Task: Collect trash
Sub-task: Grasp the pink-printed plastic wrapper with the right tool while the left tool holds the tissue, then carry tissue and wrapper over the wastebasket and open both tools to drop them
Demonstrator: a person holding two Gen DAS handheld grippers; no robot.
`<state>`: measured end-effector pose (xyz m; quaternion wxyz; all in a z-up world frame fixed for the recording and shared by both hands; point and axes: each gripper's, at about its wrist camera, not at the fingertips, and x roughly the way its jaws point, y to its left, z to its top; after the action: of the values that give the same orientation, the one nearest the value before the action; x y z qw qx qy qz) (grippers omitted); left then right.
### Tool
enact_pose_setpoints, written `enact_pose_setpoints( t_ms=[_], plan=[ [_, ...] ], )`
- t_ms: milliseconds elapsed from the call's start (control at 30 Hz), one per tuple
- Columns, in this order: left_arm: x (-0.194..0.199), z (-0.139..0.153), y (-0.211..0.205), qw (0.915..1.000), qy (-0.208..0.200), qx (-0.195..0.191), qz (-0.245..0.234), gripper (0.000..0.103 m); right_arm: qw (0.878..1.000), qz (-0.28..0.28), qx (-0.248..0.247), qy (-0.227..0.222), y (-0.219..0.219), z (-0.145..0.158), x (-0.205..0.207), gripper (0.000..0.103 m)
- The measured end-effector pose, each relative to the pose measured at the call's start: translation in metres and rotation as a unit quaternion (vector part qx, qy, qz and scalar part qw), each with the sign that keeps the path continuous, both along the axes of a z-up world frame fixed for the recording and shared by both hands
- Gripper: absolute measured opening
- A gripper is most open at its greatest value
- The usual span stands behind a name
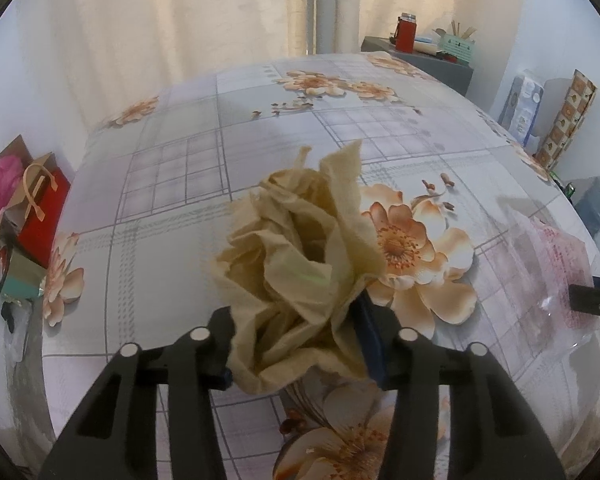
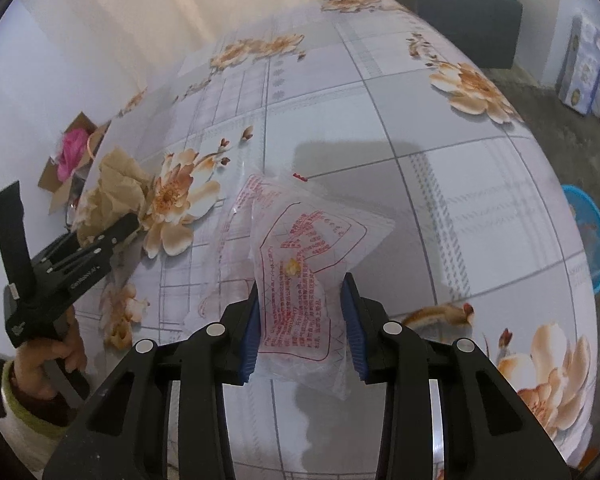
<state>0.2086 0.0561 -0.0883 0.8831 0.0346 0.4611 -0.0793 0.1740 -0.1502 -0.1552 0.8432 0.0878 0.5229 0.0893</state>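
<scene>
Left gripper (image 1: 296, 344): clamped on the crumpled tan paper (image 1: 300, 264), lifted just off the floral table (image 1: 180, 128).
Right gripper (image 2: 300, 320): pinching the clear plastic bag (image 2: 304, 256) with red print, near the table's right edge.
Bag's long axis: runs away from the jaws.
Blue basket (image 2: 592, 236): on the floor beyond the right edge, nearer the right gripper.

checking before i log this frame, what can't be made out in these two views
- Left wrist view: the crumpled brown paper covers the left gripper pads, so the contact is hidden.
- Left wrist view: the right gripper is cut off by the right edge.
- Right wrist view: red print on the clear plastic bag is too small to read.
- Right wrist view: the blue basket is cut by the edge; its contents are unclear.
</scene>
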Motion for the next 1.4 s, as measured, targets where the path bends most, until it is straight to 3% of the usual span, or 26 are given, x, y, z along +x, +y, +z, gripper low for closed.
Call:
enact_pose_setpoints(
  t_ms=[233,467,767,900,1133,1300,1400],
  plan=[
    [-0.007,0.001,-0.004,0.9995,0.008,-0.019,-0.023,0.031,0.999,-0.026,0.035,-0.01,-0.013,0.002,-0.013,0.033],
    [-0.018,0.013,-0.014,0.9958,0.02,-0.071,-0.054,0.025,0.994,-0.062,0.091,-0.026,-0.041,0.007,-0.029,0.033],
    [-0.012,0.061,-0.082,0.9834,-0.017,-0.096,-0.153,0.024,0.978,-0.142,0.135,-0.075,-0.104,0.025,-0.064,0.033],
    [-0.003,0.082,-0.139,0.9697,-0.023,-0.101,-0.221,0.024,0.965,-0.199,0.141,-0.1,-0.151,0.031,-0.088,0.033],
    [0.018,0.102,-0.29,0.9317,0.003,-0.122,-0.342,0.024,0.932,-0.327,0.115,-0.111,-0.266,0.018,-0.134,0.033],
    [0.041,0.075,-0.421,0.907,0.092,-0.117,-0.394,0.024,0.918,-0.379,0.076,-0.088,-0.342,-0.006,-0.133,0.034],
    [0.058,0.035,-0.51,0.8999,0.151,-0.073,-0.402,0.024,0.913,-0.398,0.061,-0.067,-0.387,-0.027,-0.115,0.034]
  ],
)
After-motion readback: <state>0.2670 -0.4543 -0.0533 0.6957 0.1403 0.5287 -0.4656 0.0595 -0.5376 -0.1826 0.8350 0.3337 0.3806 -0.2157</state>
